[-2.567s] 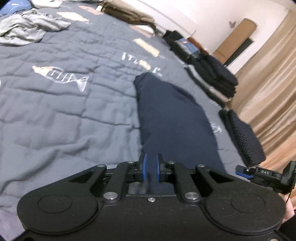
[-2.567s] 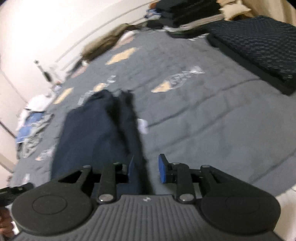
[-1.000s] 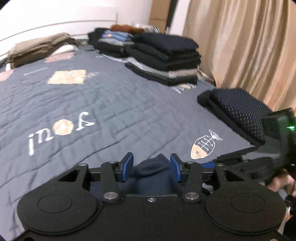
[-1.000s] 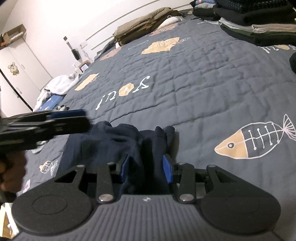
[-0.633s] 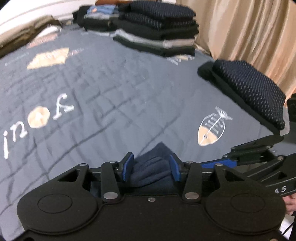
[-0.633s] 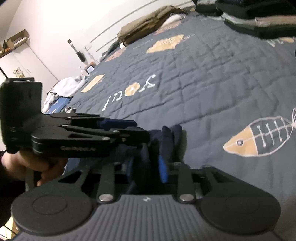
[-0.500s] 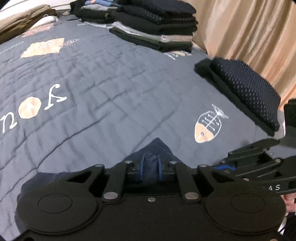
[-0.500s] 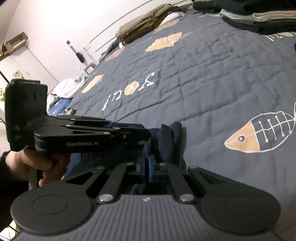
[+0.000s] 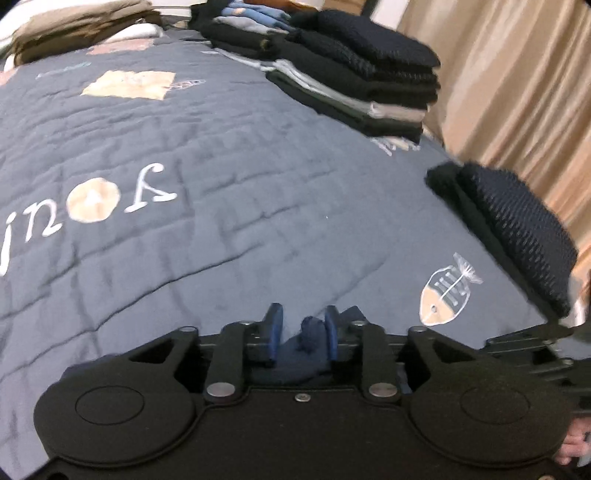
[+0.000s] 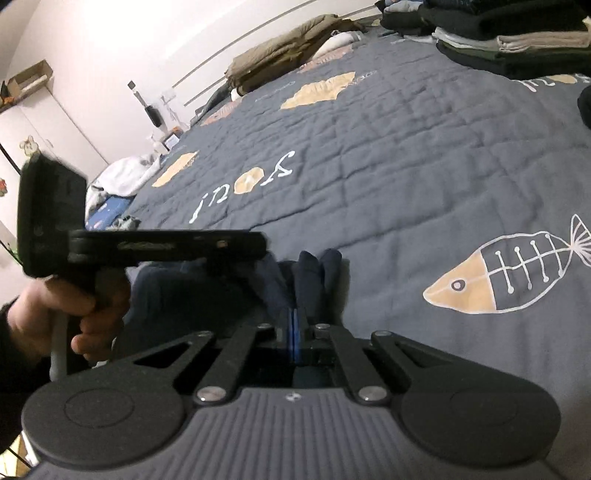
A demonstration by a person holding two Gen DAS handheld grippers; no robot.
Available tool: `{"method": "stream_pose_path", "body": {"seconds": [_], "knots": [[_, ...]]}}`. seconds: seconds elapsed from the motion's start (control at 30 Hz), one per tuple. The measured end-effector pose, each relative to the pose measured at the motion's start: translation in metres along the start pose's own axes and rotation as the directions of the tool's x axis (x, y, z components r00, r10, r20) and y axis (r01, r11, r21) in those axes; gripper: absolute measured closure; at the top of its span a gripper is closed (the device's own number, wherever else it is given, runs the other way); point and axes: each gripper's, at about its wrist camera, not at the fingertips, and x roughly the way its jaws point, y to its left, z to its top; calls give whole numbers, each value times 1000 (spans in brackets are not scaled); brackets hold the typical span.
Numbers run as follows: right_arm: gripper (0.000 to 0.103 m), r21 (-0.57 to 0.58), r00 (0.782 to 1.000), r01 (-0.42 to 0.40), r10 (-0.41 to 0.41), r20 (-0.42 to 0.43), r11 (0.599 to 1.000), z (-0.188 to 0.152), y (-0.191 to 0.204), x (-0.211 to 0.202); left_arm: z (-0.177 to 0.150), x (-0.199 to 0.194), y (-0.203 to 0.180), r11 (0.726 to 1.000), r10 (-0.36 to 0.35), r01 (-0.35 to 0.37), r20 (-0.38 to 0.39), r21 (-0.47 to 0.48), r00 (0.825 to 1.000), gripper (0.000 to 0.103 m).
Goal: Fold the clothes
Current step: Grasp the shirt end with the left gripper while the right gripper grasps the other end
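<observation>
Left wrist view: left gripper (image 9: 302, 334) low over a grey-blue quilt (image 9: 229, 177), jaws opening, a bunched tip of the navy garment (image 9: 308, 332) standing between the blue pads (image 9: 275, 332) — close against the right-hand pad, clear of the other, no squeeze visible. More of the same cloth heaped under the linkage. Ahead, white lettering (image 9: 88, 214) and a fish-skeleton print (image 9: 447, 291) on the quilt. Beyond, a stack of folded dark clothes (image 9: 362, 85) near a tan curtain (image 9: 517, 85); nearer on the right, a dark dotted folded piece (image 9: 517, 229) at the quilt's edge. Olive bundle (image 9: 77, 26) far back on the left. Part of the other gripper's black frame at the right border, blurred.

Right wrist view: right gripper (image 10: 294, 332) pinched tight on a fold of the navy garment (image 10: 314, 280), pads pressed together with cloth rising out just ahead of them. Garment spread on the quilt (image 10: 406, 166) to the left and forward of the fingers. On the left, a hand (image 10: 62, 317) round the handle of the left gripper, whose black body crosses above the garment — blurred, fingertips hidden here. Fish print (image 10: 506, 273) on the right, lettering (image 10: 247, 184) further on, olive bundle (image 10: 291, 51) by the wall.
</observation>
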Motion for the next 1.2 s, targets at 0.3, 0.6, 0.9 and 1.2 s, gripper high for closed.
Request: {"method": "stream_pose_path", "body": {"seconds": [0.3,0.6,0.9,1.2], "knots": [[93,-32,995,-12,15,98,999,7,11,-13,-15,-64,38,994,105,-106,76,8,991,58],[63,-246,994,-12,39,106,969,22,47,12,-44,-78,37,990,127,-129,34,65,991,55],[63,-523,998,31,2,63,852,10,79,42,-64,-80,29,991,113,-116,42,74,993,52],[92,-489,999,23,-1,44,872,20,68,49,-69,-84,34,993,100,-102,48,51,994,52]]}}
